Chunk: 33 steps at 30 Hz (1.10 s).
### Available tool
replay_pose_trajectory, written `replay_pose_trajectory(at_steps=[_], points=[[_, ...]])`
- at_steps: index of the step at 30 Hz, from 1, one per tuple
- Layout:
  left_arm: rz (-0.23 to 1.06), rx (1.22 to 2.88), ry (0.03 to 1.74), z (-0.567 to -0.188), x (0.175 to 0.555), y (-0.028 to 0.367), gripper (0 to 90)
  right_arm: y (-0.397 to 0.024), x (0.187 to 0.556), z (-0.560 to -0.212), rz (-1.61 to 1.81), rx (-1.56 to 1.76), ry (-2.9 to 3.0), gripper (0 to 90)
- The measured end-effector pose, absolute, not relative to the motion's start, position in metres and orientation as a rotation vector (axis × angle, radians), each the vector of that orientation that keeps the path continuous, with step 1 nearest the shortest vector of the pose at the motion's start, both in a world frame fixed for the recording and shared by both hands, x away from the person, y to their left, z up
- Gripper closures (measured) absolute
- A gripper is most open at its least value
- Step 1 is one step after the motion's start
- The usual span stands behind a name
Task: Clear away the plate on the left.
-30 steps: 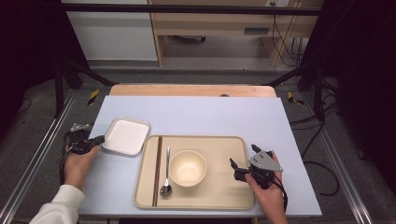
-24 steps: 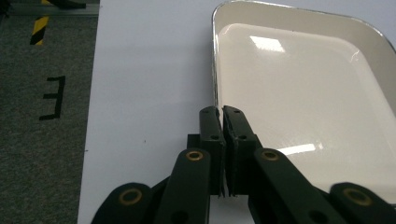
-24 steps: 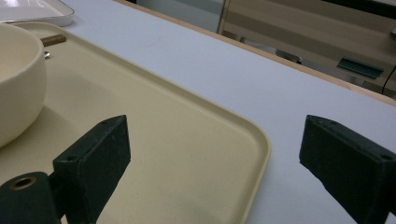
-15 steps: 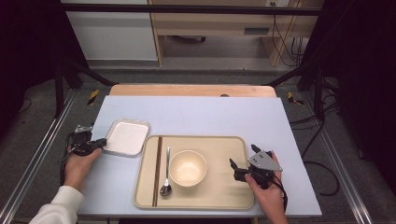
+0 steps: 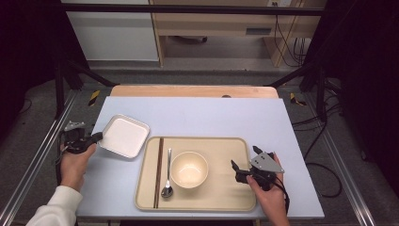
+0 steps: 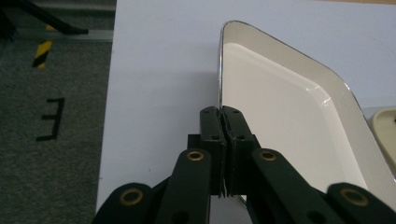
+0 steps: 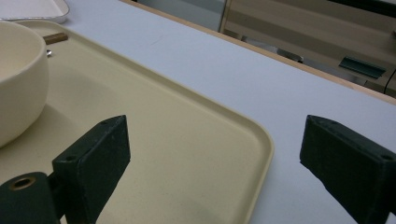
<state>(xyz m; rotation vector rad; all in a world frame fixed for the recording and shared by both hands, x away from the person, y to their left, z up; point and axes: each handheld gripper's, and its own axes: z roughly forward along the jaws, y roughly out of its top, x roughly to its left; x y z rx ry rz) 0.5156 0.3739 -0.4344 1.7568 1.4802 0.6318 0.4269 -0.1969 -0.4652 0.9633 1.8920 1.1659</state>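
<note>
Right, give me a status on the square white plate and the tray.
Done: the beige tray already holds the bowl, spoon and chopsticks. In hand: the left gripper is shut on the rim of the square white plate, which sits tilted beside the tray's corner. Left: the plate is not on the tray yet. The right gripper hangs open over the tray's edge, holding nothing.

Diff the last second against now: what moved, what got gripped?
The left claw, shut on the rim of the white square plastic dish, has tilted it: the gripped edge is up, the far edge overlaps the beige rectangular tray. Unchanged: open right claw, cream bowl, steel spoon, dark wooden chopsticks.
</note>
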Motion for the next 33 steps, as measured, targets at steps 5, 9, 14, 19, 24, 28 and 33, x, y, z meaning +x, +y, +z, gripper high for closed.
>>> replay_pose_trajectory(at_steps=[5, 9, 14, 19, 24, 28, 33], points=[[0.66, 1.739, 1.473, -0.427, 0.514, 0.369, 88.3, -0.195, 0.426, -0.465, 1.168, 0.96, 1.892, 8.9], [0.662, 1.725, 1.472, -0.425, 0.514, 0.368, 88.3, -0.194, 0.426, -0.465, 1.168, 0.96, 1.892, 8.9], [0.667, 1.715, 1.472, -0.422, 0.515, 0.366, 88.4, -0.196, 0.426, -0.465, 1.167, 0.963, 1.888, 8.9], [0.678, 1.678, 1.466, -0.414, 0.514, 0.367, 88.4, -0.196, 0.426, -0.465, 1.167, 0.962, 1.887, 8.9], [0.675, 1.652, 1.449, -0.406, 0.512, 0.363, 88.4, -0.196, 0.426, -0.464, 1.167, 0.966, 1.882, 8.9], [0.661, 1.633, 1.415, -0.396, 0.51, 0.356, 88.4, -0.195, 0.425, -0.46, 1.167, 0.973, 1.867, 9.0], [0.662, 1.63, 1.352, -0.376, 0.509, 0.338, 88.4, -0.189, 0.421, -0.437, 1.196, 0.957, 1.827, 9.3]])
